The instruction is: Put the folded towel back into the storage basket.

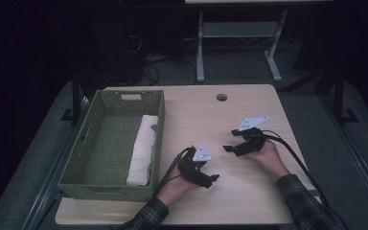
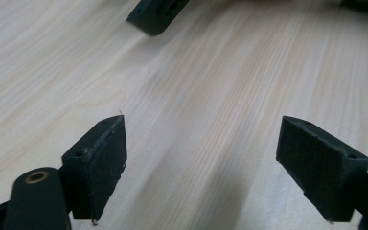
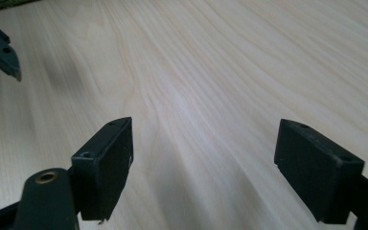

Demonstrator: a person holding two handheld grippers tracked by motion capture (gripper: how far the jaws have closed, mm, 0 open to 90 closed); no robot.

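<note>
left gripper (image 1: 210,178): low over the bare wooden table (image 1: 249,201), jaws spread wide, nothing between them | right gripper (image 1: 230,142): at its 1 o'clock, just beside, jaws also wide apart and empty | white rolled towel (image 1: 142,149): lying in the green woven basket (image 1: 87,182) along its right wall, at 9 o'clock from the left gripper

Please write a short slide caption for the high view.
Both grippers, left and right, open above the wooden table; rolled white towel in green basket.
</note>
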